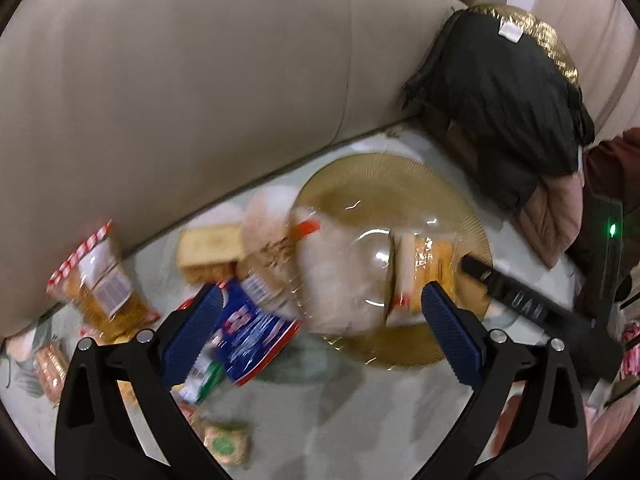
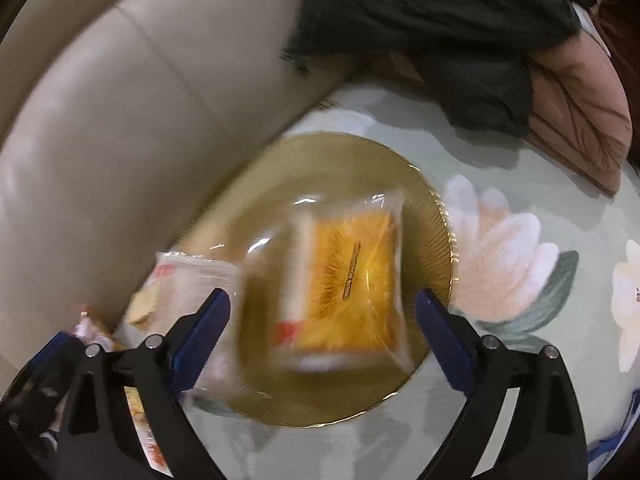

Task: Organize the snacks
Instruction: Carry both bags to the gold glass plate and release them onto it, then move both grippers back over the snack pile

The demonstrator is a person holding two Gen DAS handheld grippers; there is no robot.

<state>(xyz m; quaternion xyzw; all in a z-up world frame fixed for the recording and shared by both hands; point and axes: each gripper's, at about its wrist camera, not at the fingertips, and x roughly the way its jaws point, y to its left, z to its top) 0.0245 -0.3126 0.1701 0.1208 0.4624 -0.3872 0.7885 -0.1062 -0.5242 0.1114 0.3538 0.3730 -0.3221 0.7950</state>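
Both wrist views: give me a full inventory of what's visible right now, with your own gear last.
gold plate: one, amber glass, on the floral cloth beside the sofa.
orange-yellow snack pack: one, clear wrapper, lying on the plate.
white wrapped snack: one, overlapping the plate's left edge.
blue-and-red packet: one, left of the plate.
red-striped cookie bag: one, against the sofa base, far left.
cake slice pack: one, pale yellow, by the sofa.
round green-label snack: one, near bottom.
floral cloth: one, pale green.
sofa: beige.
dark garment: one, on the sofa corner.
left gripper: open, empty.
right gripper: open, above the plate.
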